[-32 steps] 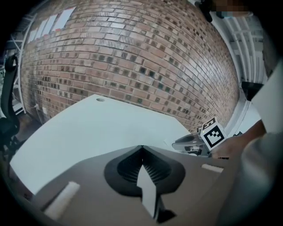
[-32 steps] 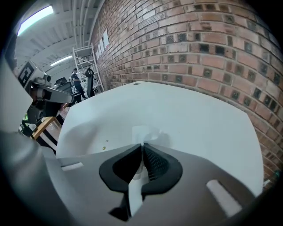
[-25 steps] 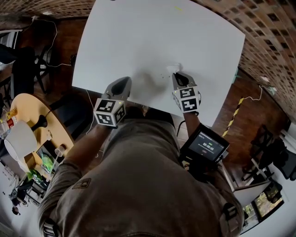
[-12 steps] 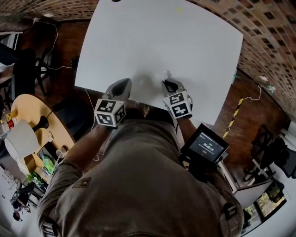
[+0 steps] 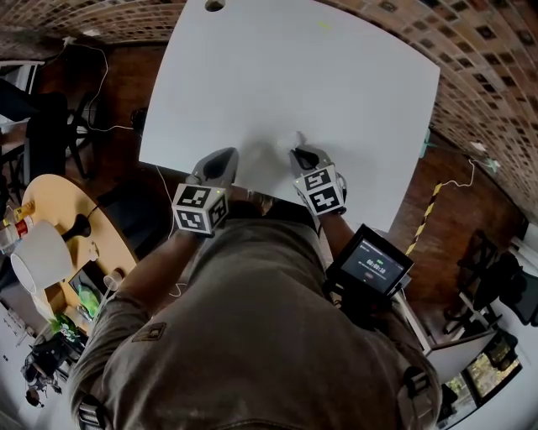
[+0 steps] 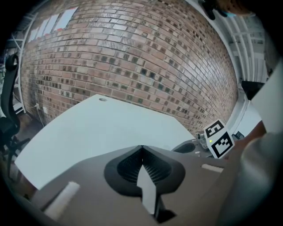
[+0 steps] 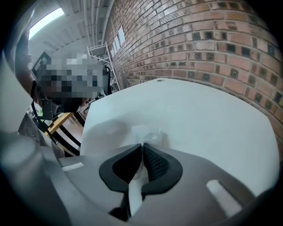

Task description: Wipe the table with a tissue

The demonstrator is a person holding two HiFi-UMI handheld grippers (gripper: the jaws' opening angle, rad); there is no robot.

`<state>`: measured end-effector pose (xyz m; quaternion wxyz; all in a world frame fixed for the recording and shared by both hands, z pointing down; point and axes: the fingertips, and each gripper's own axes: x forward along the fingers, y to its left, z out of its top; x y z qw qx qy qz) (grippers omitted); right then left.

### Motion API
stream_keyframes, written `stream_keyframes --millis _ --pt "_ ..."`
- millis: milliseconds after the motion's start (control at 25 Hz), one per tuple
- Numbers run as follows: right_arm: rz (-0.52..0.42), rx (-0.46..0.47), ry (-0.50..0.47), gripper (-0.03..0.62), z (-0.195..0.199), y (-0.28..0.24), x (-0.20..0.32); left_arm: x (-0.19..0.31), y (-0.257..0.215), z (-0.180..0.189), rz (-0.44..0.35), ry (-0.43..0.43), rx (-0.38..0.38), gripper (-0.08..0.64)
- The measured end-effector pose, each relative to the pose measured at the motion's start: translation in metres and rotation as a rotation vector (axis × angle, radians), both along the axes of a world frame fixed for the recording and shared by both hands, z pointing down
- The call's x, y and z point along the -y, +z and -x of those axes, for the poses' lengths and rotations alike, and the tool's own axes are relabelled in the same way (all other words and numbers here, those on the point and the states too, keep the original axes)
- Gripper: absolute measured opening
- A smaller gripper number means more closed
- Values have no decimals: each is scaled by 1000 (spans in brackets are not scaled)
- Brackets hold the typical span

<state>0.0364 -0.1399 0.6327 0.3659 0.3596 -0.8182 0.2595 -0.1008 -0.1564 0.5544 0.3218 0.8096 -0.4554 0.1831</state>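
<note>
A white tissue [image 7: 148, 133] is pinched in my right gripper [image 7: 142, 145], crumpled against the white table [image 5: 294, 92] near its front edge. From the head view the right gripper [image 5: 298, 154] sits at the table's near edge with a bit of tissue [image 5: 300, 138] poking out ahead of it. My left gripper [image 5: 229, 155] rests at the same edge to the left, its jaws closed together with nothing between them [image 6: 141, 148]. The right gripper's marker cube [image 6: 219, 140] shows in the left gripper view.
A brick floor surrounds the table. A small round wooden table [image 5: 59, 218] with a lamp and clutter stands at the left. A device with a screen [image 5: 370, 264] hangs at the person's right side. A small hole [image 5: 214, 5] marks the table's far edge.
My right gripper has slid left along the near edge with the tissue, towards the left gripper. The left gripper has stayed where it was.
</note>
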Motion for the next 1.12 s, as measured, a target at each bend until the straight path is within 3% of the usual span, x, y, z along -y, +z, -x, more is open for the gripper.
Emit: stream_keyframes --millis 520,1120 --pt "-39 -57 138 28 -59 2 53 10 2 2 10 -35 7 2" --pt "6 53 -96 28 40 -1 3 5 4 13 20 -53 19 2"
